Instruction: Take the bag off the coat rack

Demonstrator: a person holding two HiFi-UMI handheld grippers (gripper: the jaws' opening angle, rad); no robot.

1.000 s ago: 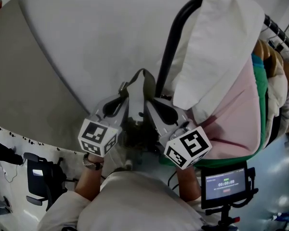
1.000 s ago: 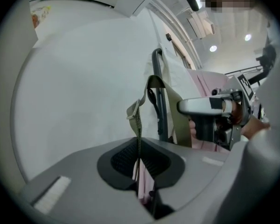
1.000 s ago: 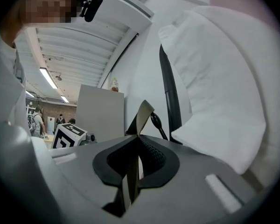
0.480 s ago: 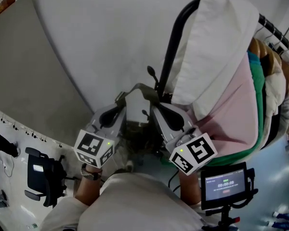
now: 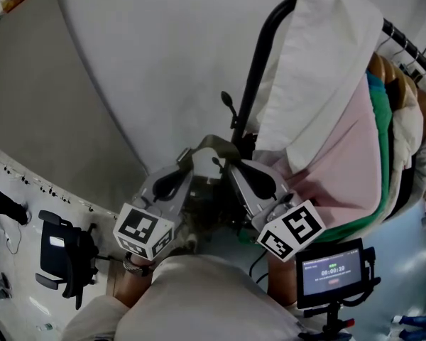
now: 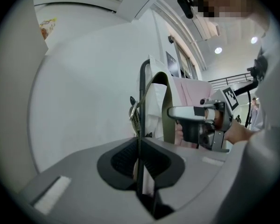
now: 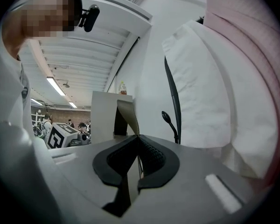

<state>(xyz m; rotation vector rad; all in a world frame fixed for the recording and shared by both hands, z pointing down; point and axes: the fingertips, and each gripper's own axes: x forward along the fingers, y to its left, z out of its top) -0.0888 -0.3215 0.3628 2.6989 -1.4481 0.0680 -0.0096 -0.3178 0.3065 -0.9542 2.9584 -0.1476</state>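
Low in the middle of the head view, the left gripper (image 5: 189, 160) and right gripper (image 5: 231, 168) each pinched the olive strap (image 5: 211, 145) of the dark bag (image 5: 207, 206) between them; the strap's loop stood just below the coat rack (image 5: 259, 55) hook (image 5: 228, 104), apart from it.

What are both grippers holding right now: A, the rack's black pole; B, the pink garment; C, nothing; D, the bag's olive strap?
D: the left gripper and the right gripper each have their jaws shut on the olive strap.
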